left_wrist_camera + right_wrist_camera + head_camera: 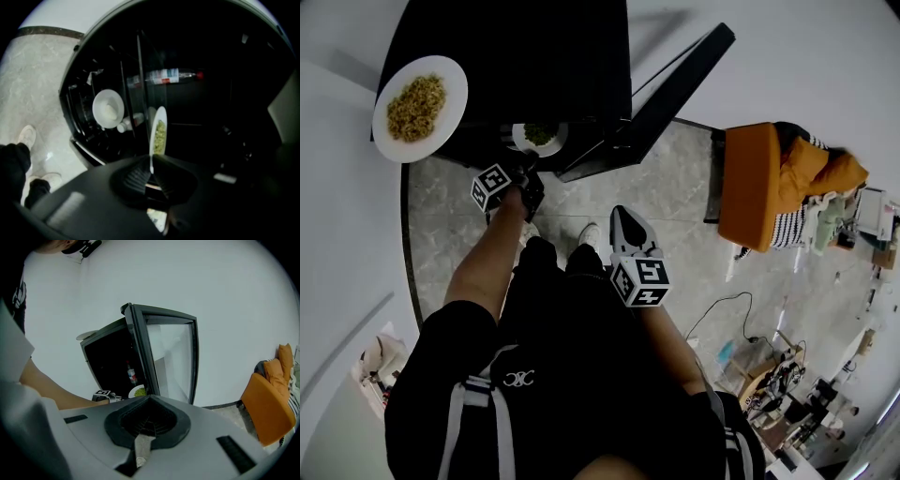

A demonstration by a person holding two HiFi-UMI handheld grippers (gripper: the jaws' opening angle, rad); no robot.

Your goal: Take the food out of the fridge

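A white plate of green food [540, 136] sits at the open front of the black fridge [534, 56]. My left gripper [528, 161] reaches to it and is shut on its near rim. In the left gripper view the plate [160, 133] appears edge-on, its rim pinched between the jaws of the left gripper [151, 171]. My right gripper [623, 217] hangs back over the floor, shut and empty. In its own view the right gripper [145, 427] points at the fridge, where the plate [138, 391] shows low in the opening.
A plate of fried rice [420, 108] rests on the fridge top. The glass door [666, 94] stands open to the right. Inside are a white bowl [108, 108] and a bottle [166, 75]. An orange chair [750, 187] stands at the right.
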